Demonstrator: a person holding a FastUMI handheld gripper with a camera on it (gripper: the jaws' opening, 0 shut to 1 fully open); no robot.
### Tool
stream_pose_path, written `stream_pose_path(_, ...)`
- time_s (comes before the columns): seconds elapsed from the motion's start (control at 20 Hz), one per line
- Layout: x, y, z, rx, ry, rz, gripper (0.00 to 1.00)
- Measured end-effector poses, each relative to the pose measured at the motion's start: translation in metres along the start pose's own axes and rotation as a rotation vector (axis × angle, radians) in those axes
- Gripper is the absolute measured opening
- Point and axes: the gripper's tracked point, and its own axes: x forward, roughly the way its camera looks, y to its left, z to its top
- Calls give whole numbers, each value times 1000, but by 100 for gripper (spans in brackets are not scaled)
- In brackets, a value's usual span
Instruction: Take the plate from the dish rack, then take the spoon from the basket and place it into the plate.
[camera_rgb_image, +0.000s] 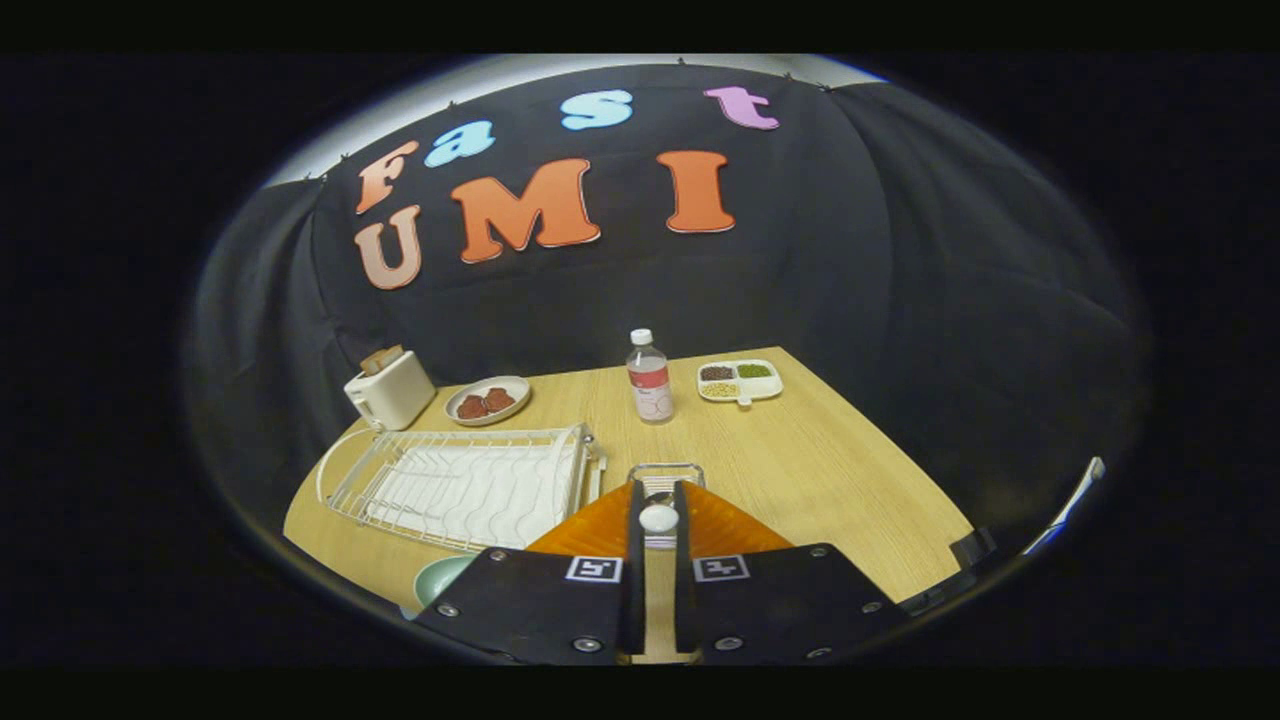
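The spoon (658, 518) is pinched between the two fingers of the gripper (658, 500); its pale rounded end shows in the narrow gap, so the fingers are pressed together on it. It is held above the small wire basket (666, 474), which stands just ahead of the fingers beside the rack (470, 485). I judge the spoon was gripped by this end because it stood upright in the basket. The rack has no plate in it. The plate (440, 578), pale green, lies on the table (800, 470) near the rack, partly hidden behind the gripper body. That place is probably chosen so the way from basket to plate is short. Next, the spoon should go to the plate.
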Motion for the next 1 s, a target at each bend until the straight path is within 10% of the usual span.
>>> stream_pose_path(1.0,-55,109,-68,15,161,380,11)
